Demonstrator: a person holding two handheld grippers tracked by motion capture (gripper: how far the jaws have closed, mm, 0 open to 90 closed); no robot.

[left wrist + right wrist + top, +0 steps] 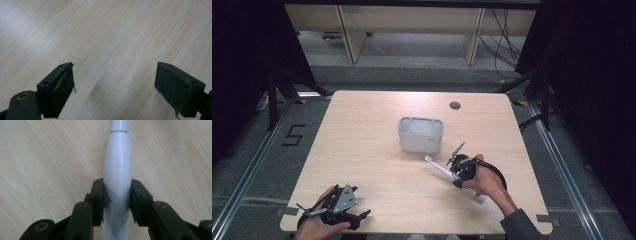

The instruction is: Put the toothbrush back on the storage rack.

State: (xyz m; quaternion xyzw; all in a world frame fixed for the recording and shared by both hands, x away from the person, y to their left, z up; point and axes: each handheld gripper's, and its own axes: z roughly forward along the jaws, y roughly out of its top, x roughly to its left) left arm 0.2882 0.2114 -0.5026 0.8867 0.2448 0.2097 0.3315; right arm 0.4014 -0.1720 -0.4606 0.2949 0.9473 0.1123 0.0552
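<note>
Right gripper (117,200) clamps the white toothbrush (117,172) mid-handle, its long axis running straight ahead between the jaws toward the grey holder (420,135). Left gripper (115,87) rests wide, holding nothing, well apart.

On the worktop (362,150) a rectangular bin (421,134) stands near the middle, slightly toward the far side. Far right of the bin, a cable port (455,105) sits in the worktop. Near right of the bin lies a toothbrush-like handle (438,167), running from near right to far left, with the right hand-held gripper (460,167) over it. The left hand-held gripper (343,205) rests at the near left corner.
</note>
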